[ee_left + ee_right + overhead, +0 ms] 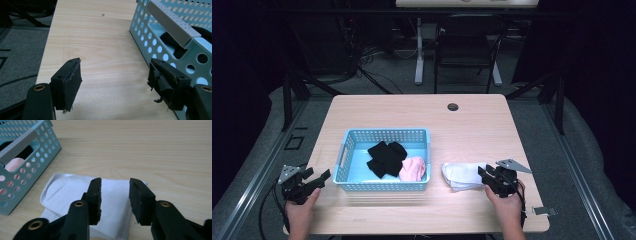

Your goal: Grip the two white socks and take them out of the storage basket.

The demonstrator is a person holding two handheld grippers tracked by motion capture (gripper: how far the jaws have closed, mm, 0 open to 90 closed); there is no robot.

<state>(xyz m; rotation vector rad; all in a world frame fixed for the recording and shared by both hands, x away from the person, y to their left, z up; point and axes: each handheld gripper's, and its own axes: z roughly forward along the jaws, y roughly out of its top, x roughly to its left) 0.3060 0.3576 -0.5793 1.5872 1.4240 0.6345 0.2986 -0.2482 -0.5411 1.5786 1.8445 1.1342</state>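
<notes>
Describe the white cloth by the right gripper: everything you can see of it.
The white cloth is soft fabric, folded into a flat, roughly oblong bundle with rounded corners and layered edges. It lies on the wooden table, just right of the blue basket and apart from it. The right gripper is low over its near end, jaws parted with a gap between them and the cloth showing through that gap; the pads are not pressing on it. It looks clean and plain, without any print.

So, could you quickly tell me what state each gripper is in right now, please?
Left gripper: open, empty, beside the blue basket.
Right gripper: open, jaws apart over the white cloth, not gripping it.
</notes>
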